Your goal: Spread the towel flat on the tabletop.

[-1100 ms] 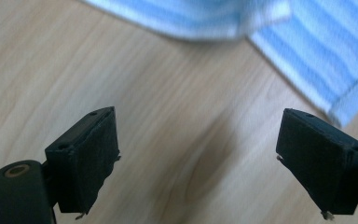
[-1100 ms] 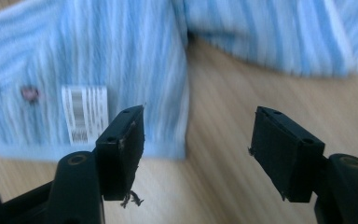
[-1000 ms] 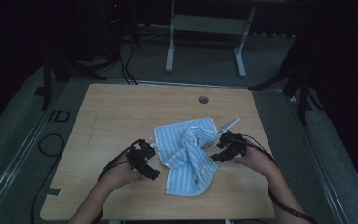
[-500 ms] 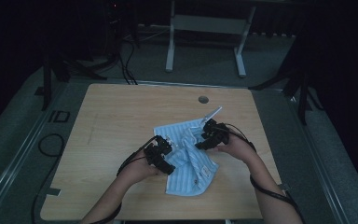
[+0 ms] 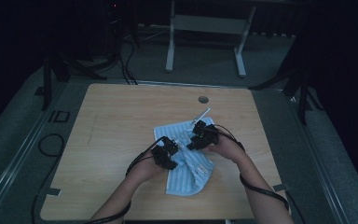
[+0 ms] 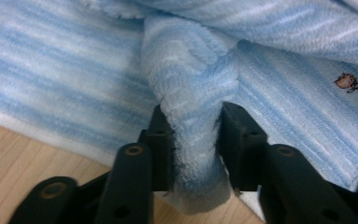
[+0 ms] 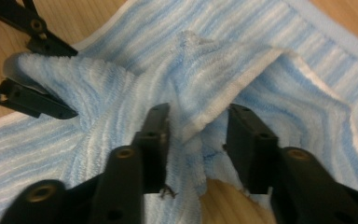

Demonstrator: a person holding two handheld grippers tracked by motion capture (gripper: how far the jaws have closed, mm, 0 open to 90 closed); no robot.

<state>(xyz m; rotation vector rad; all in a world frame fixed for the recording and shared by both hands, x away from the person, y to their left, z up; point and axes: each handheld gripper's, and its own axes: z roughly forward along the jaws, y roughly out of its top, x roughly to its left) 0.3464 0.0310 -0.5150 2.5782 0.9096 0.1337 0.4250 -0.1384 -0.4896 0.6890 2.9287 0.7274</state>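
A blue-and-white striped towel [image 5: 186, 164] lies crumpled at the middle of the wooden table [image 5: 121, 116]. My left gripper [image 5: 165, 152] is at its left edge, shut on a thick rolled fold of the towel [image 6: 193, 116] that fills the gap between the jaws [image 6: 196, 149]. My right gripper [image 5: 200, 135] sits over the towel's upper part. Its jaws stand apart around a raised ridge of towel [image 7: 191, 93] that does not fill the gap, so this gripper [image 7: 198, 135] is open. The left gripper's fingers [image 7: 32, 105] pinch a towel corner at the upper left of the right gripper view.
A thin white strip [image 5: 201, 114] pokes out past the towel's far edge. A round cable hole [image 5: 203, 99] sits near the table's far edge. Bare wood lies to the left and right of the towel. A white desk frame [image 5: 205, 32] stands on the floor beyond.
Both grippers have moved inward and away from me until they nearly meet over the towel. The towel is more bunched up and narrower than before.
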